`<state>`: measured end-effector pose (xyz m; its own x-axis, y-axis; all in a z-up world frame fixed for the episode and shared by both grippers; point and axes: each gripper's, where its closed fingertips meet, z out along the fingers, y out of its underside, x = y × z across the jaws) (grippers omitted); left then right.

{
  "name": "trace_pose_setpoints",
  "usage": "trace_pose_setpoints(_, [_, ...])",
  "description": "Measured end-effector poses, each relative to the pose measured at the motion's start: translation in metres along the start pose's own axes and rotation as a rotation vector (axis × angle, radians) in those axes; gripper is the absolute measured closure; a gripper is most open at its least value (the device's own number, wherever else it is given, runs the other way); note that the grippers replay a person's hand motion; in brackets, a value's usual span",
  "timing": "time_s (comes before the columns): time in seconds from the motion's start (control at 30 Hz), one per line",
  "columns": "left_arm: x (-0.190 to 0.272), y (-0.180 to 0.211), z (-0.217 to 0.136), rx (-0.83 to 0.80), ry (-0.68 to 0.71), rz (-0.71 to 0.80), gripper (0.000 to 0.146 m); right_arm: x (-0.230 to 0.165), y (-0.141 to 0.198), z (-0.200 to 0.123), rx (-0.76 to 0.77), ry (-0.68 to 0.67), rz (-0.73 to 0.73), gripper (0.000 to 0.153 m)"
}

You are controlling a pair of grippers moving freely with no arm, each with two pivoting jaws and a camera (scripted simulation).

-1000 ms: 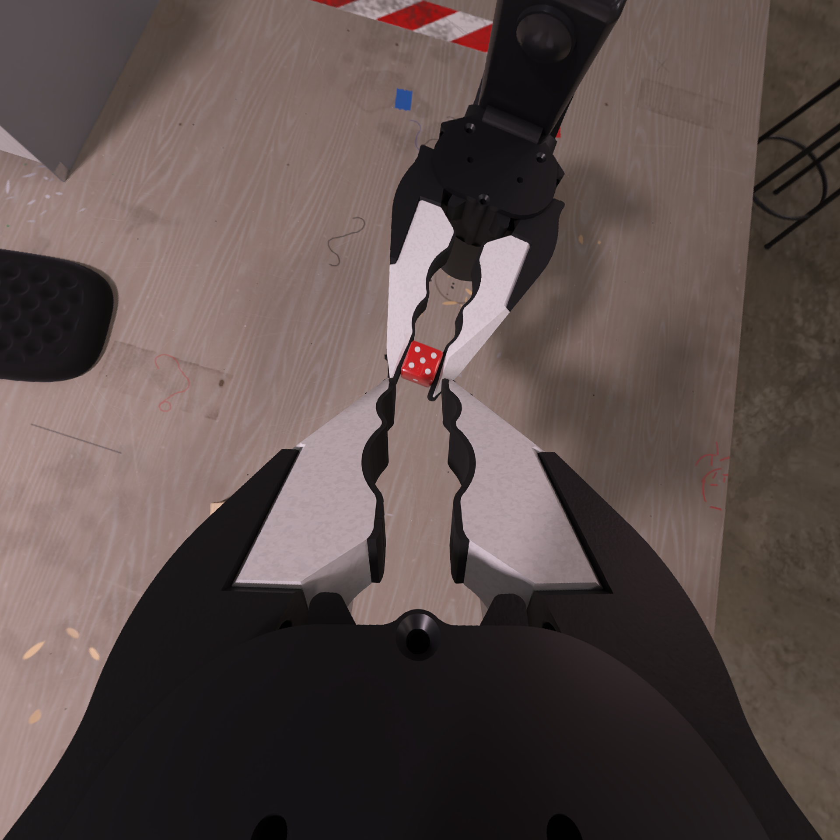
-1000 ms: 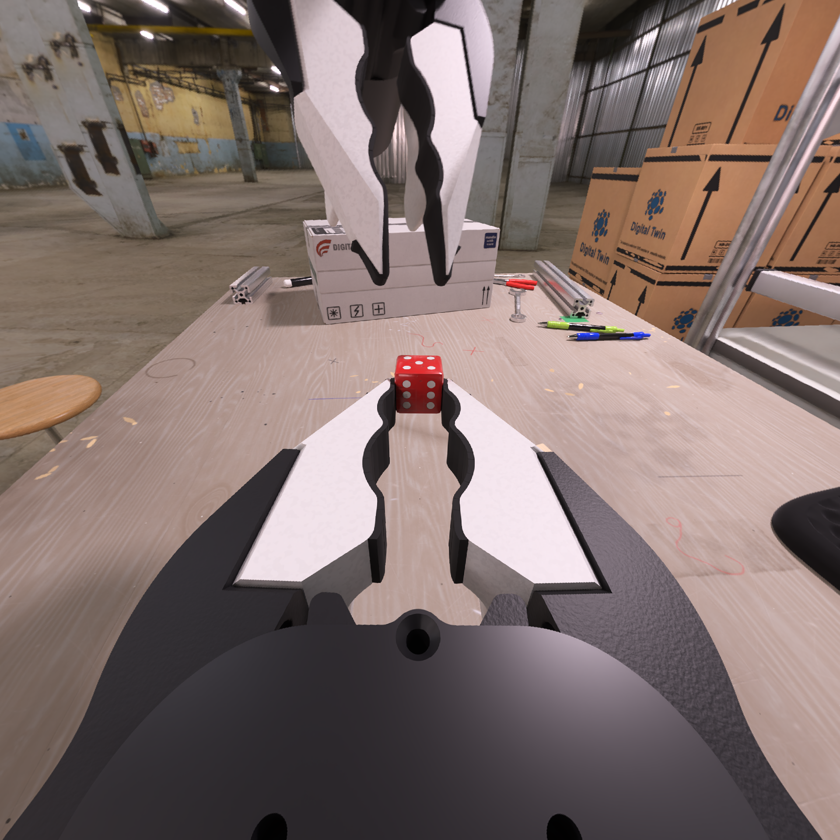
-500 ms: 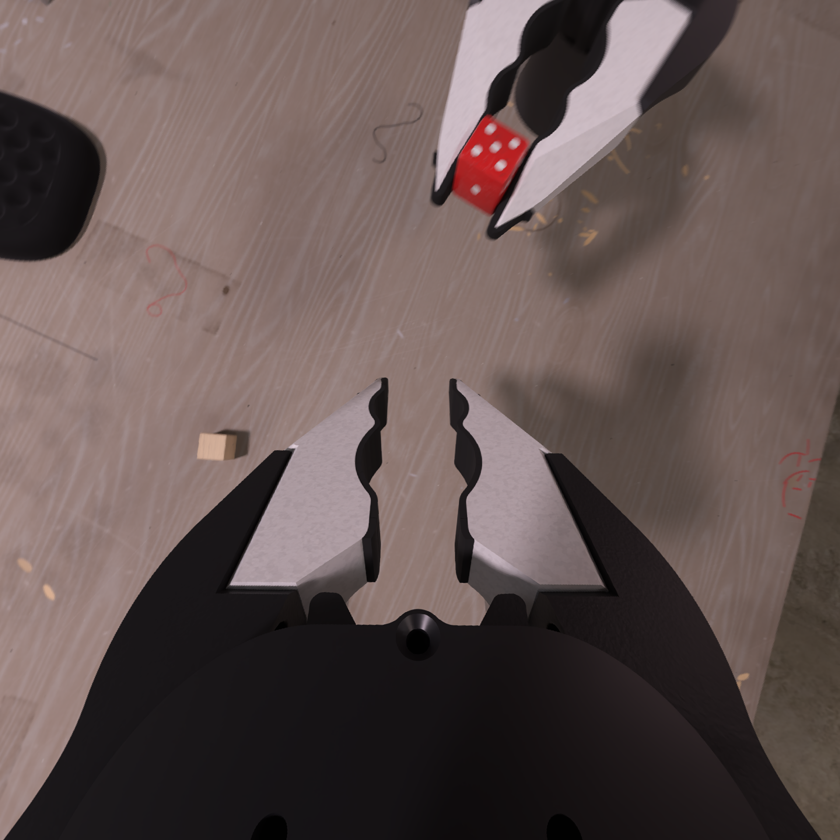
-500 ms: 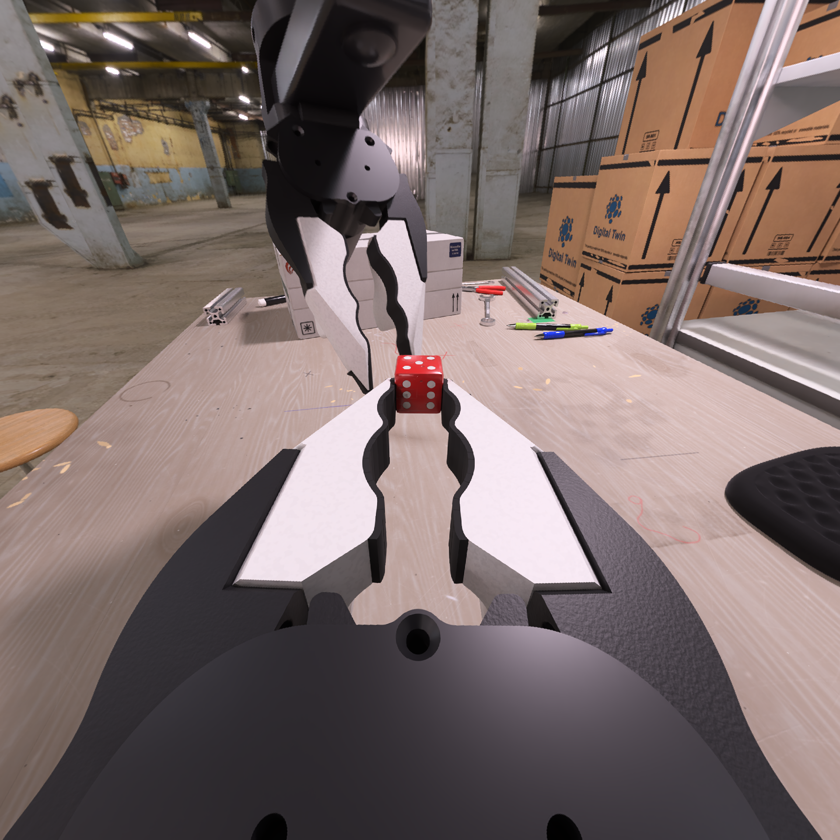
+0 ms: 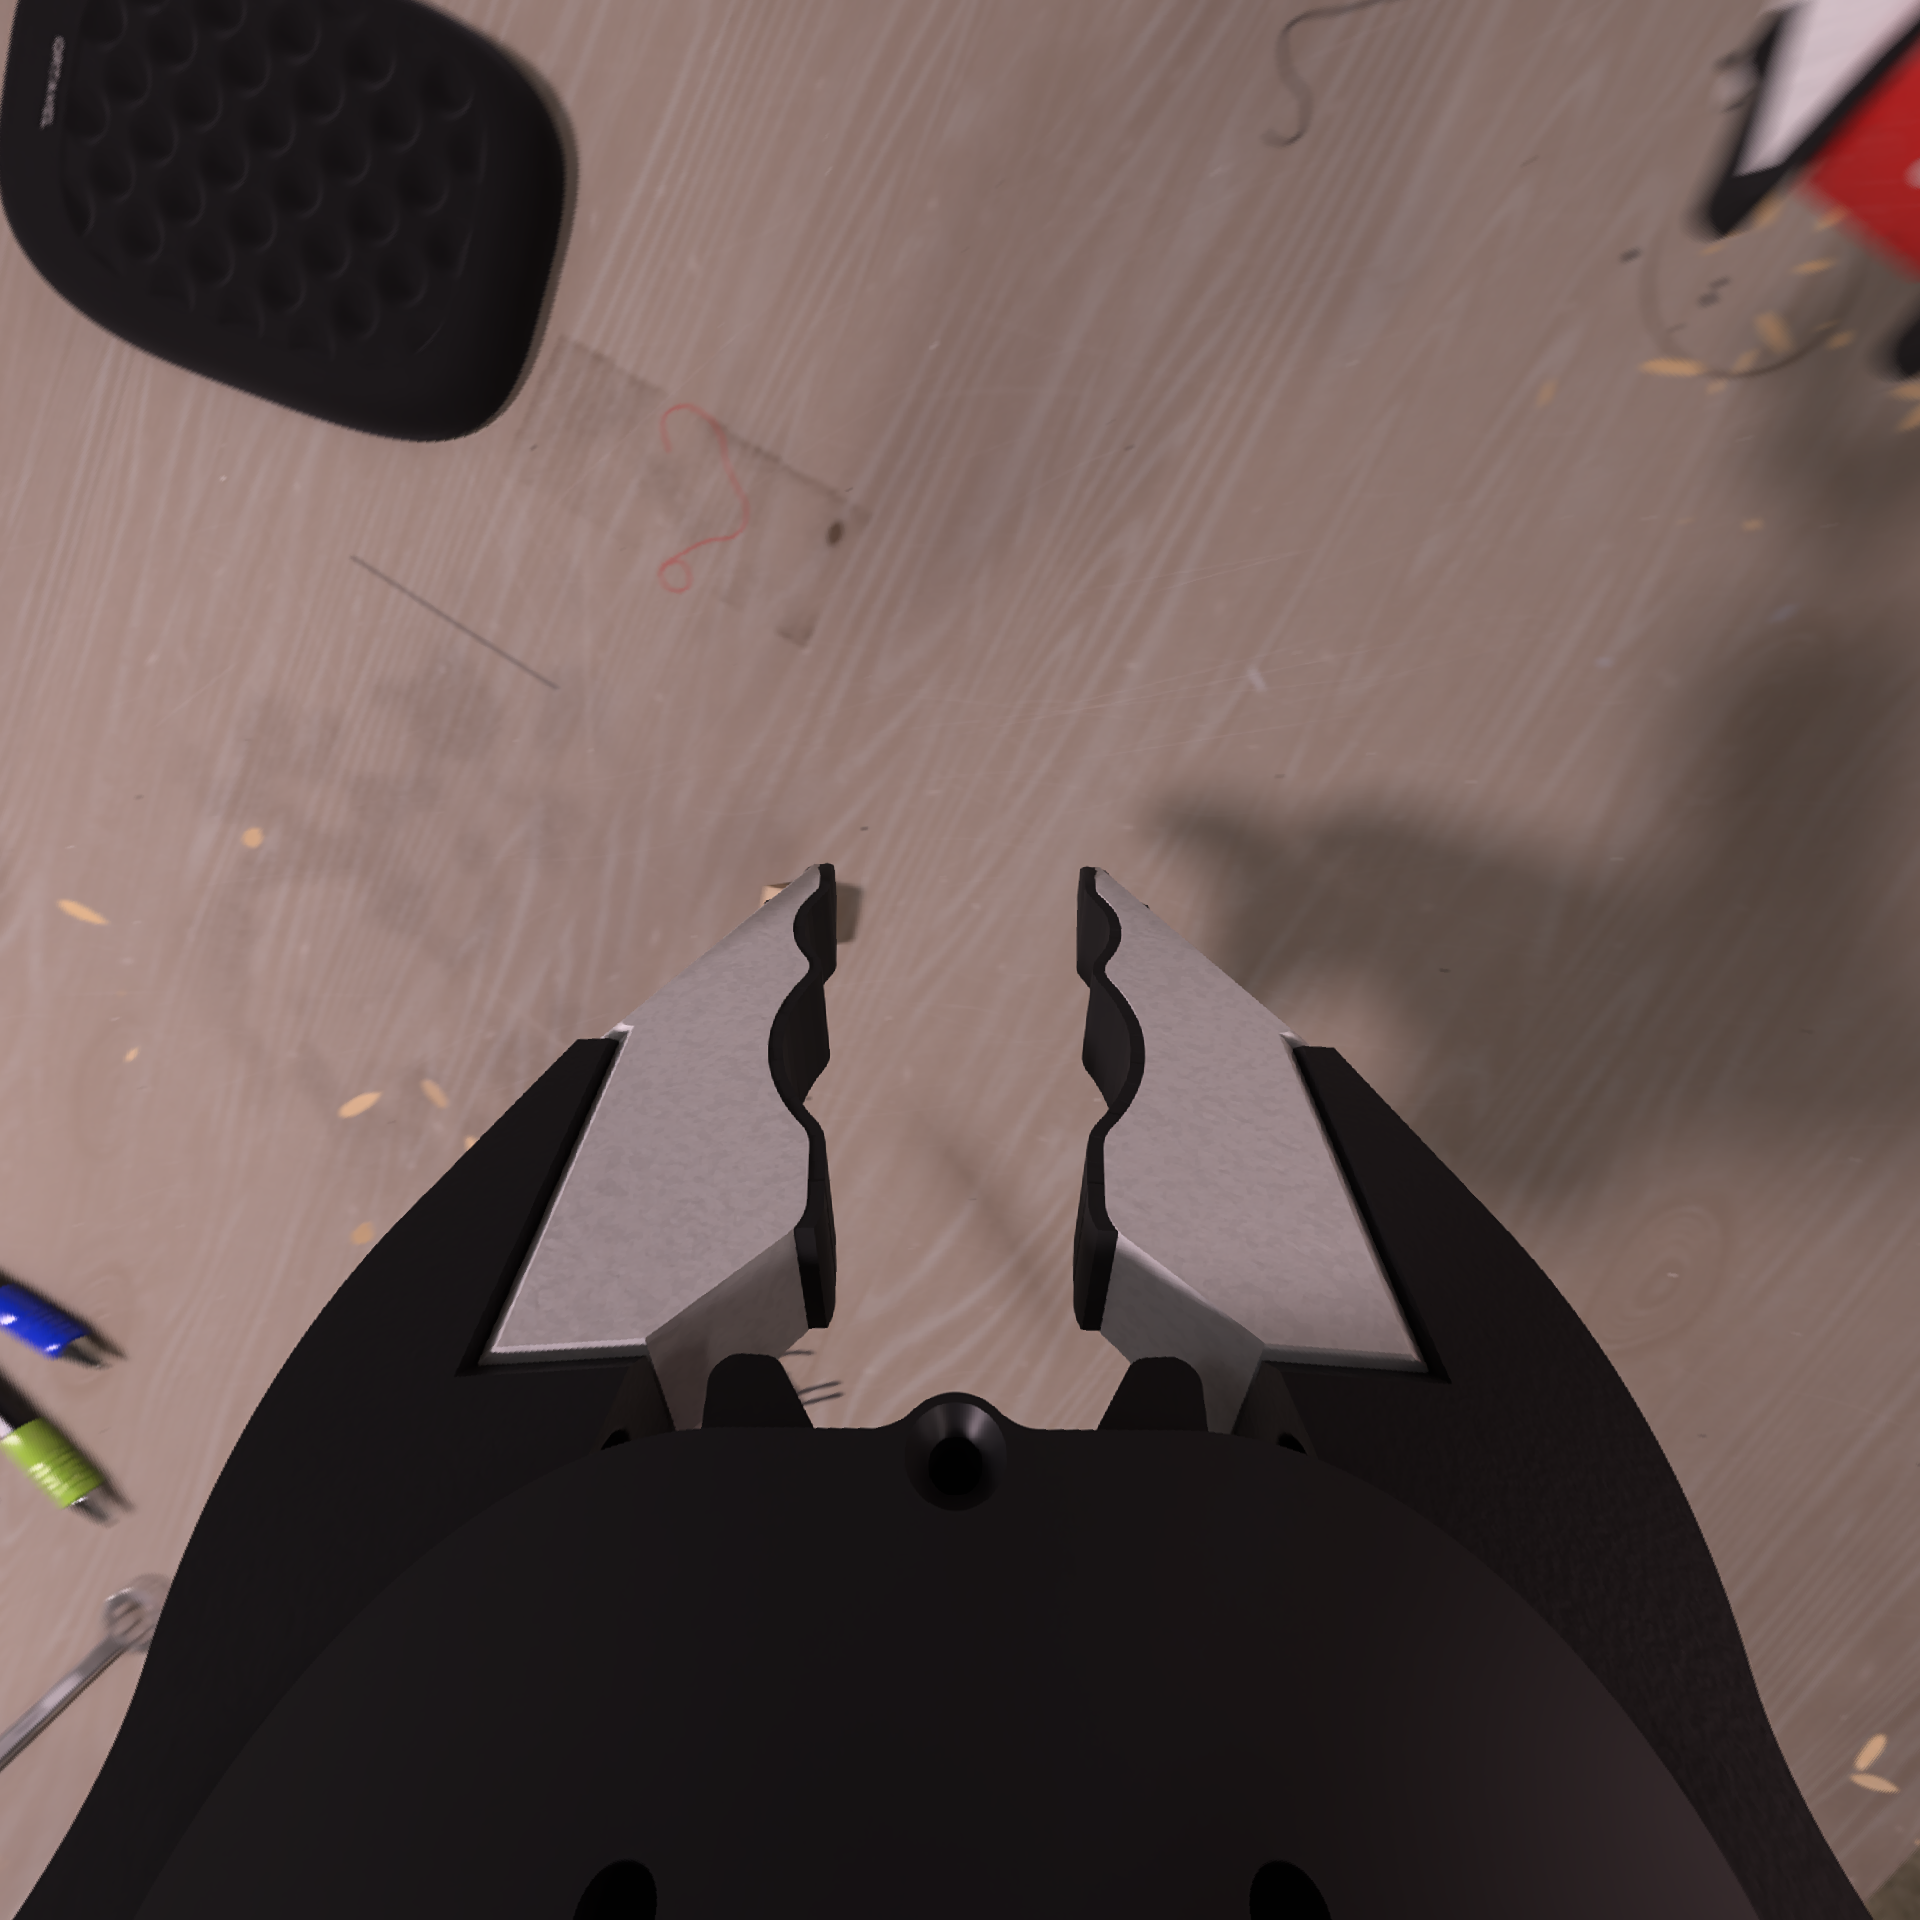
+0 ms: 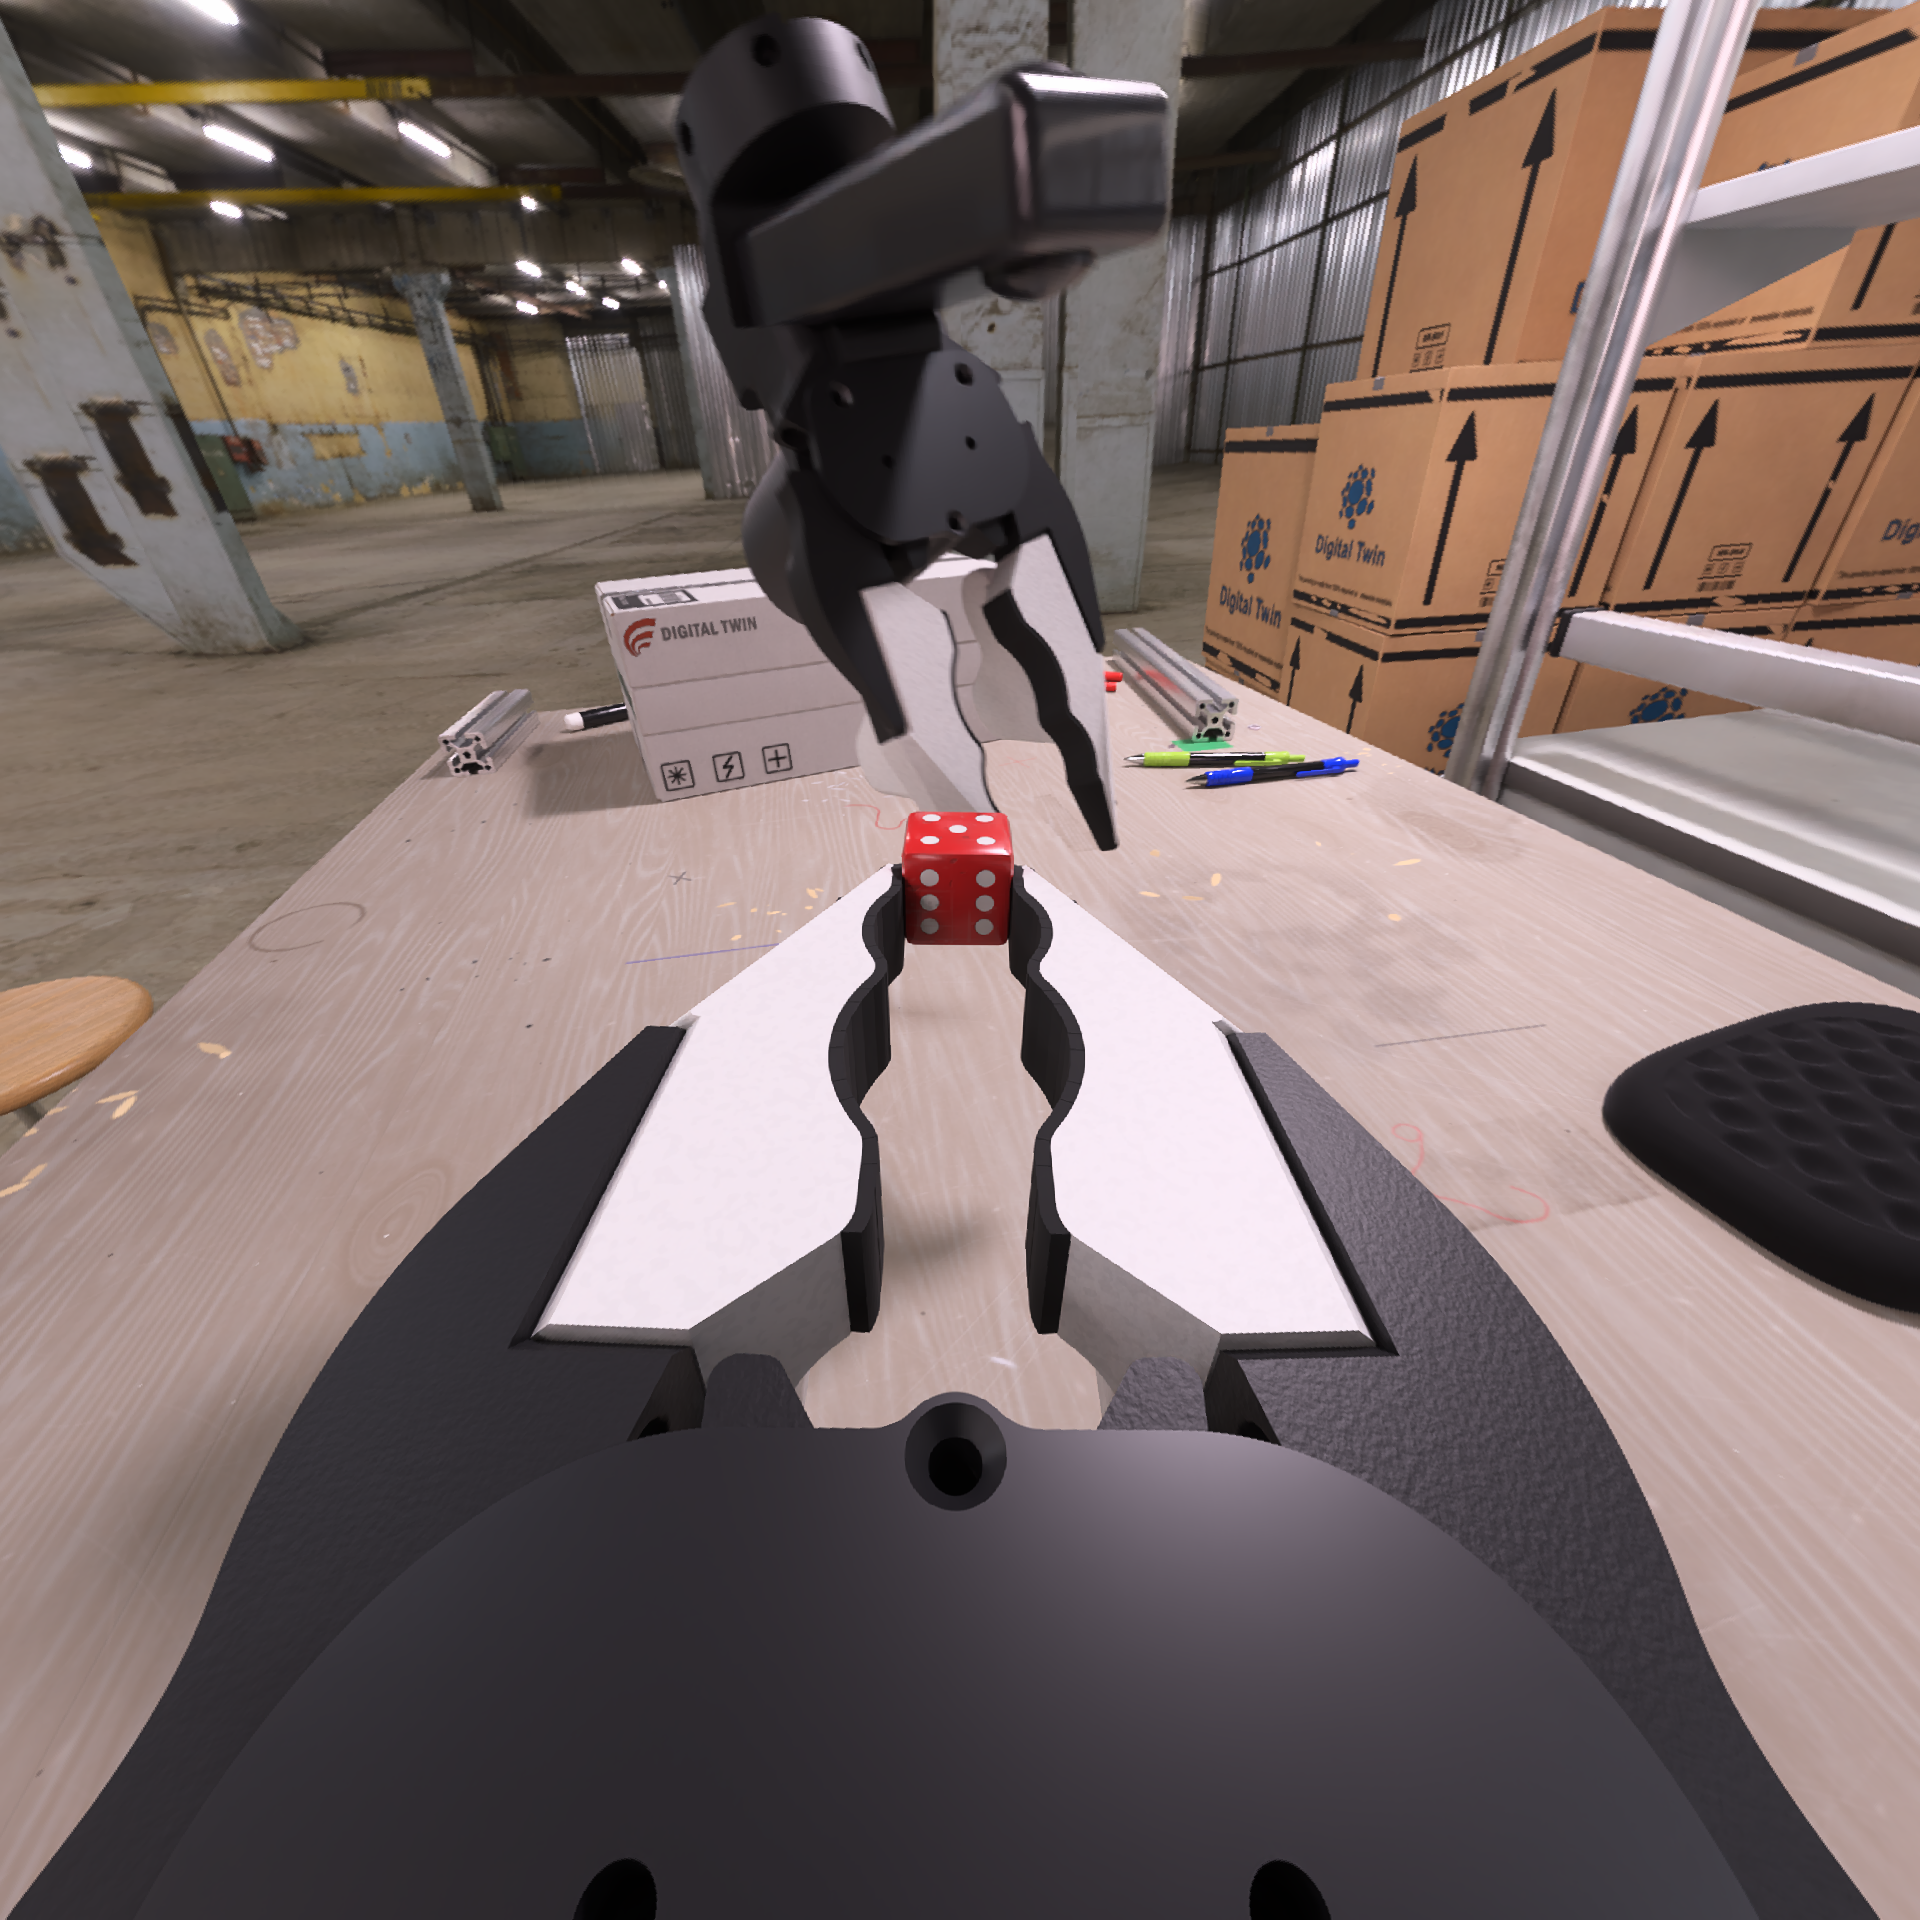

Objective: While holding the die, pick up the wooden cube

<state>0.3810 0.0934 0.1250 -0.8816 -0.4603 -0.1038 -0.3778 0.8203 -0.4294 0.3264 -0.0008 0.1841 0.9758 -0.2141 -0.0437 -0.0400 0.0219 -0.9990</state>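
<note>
My right gripper (image 6: 956, 883) is shut on the red die (image 6: 956, 878) and holds it above the wooden table (image 6: 416, 1039). The die also shows blurred at the top right edge of the left wrist view (image 5: 1870, 197). My left gripper (image 5: 954, 878) is open and empty, pointing down at the table. The small wooden cube (image 5: 847, 912) lies on the table right at my left fingertip, mostly hidden behind that finger; only slivers of it show. In the right wrist view the left gripper (image 6: 997, 821) hangs over the table beyond the die. The cube does not show there.
A black dimpled pad (image 5: 270, 197) lies at the top left, also at the right in the right wrist view (image 6: 1787, 1143). Pens (image 5: 42, 1382) and a wrench (image 5: 73, 1673) lie at the left edge. A white box (image 6: 727, 686), aluminium profiles (image 6: 1174, 670), a stool (image 6: 62, 1029) and cardboard boxes (image 6: 1558, 499) are farther off.
My left gripper has moved away from the die toward the cube and opened wider; the cube went from clear at the left to half hidden behind my left fingertip. The right gripper keeps the die.
</note>
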Motion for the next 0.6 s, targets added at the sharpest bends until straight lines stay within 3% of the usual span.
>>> trace_pose_setpoints(0.4, [-0.072,0.024,0.068,-0.598,-0.06,0.117,0.092,0.033,-0.031,-0.038,0.087,0.104,-0.024,0.134])
trace_pose_setpoints(0.6, [-0.068,0.061,0.085,-0.969,0.036,0.188,0.085,0.051,-0.04,-0.058,0.122,0.155,-0.018,0.134])
